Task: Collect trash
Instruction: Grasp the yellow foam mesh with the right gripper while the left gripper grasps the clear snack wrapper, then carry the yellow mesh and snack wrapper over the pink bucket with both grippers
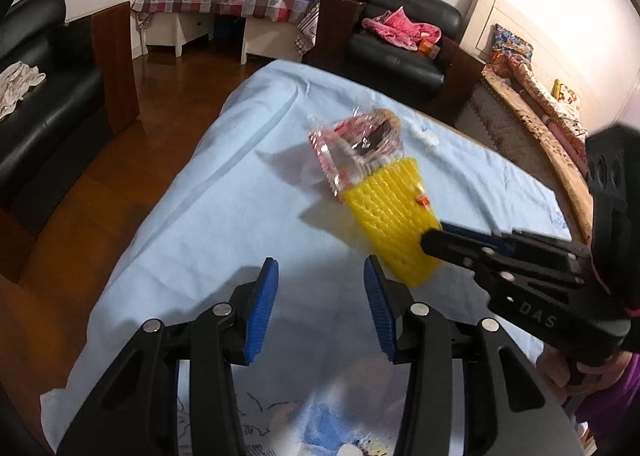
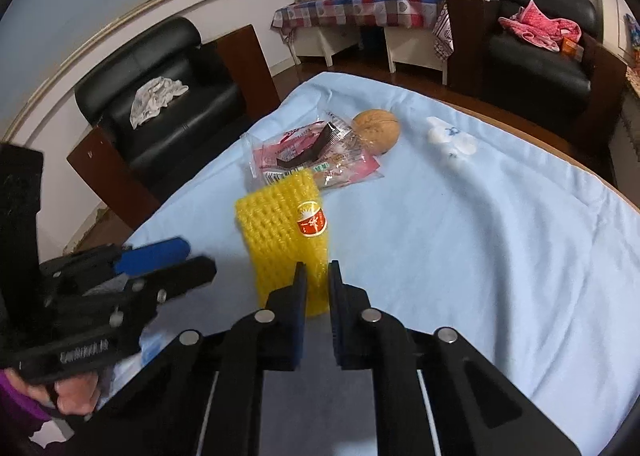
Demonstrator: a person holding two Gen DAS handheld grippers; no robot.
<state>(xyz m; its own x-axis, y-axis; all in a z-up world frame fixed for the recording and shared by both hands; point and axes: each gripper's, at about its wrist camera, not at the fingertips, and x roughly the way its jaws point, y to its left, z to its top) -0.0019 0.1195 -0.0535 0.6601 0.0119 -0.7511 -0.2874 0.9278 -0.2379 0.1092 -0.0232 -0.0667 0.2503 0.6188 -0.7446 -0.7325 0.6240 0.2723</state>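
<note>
A yellow foam fruit net (image 2: 280, 228) with a red sticker is pinched at its near end by my right gripper (image 2: 318, 274), which is shut on it. In the left wrist view the net (image 1: 388, 216) hangs from that gripper (image 1: 434, 238) above the blue sheet. Behind it lie a pink and clear plastic wrapper (image 2: 316, 156), a brown round fruit shell (image 2: 378, 126) and crumpled white tissue (image 2: 450, 140). My left gripper (image 1: 320, 276) is open and empty, just left of the net; it also shows in the right wrist view (image 2: 176, 260).
The trash lies on a table covered by a light blue sheet (image 2: 500, 256). Black armchairs (image 2: 160, 96) stand beyond the far edges, one with a pink cloth (image 2: 540, 26). A checked-cloth table (image 2: 360, 10) is at the back. A printed bag (image 1: 320, 428) lies under my left gripper.
</note>
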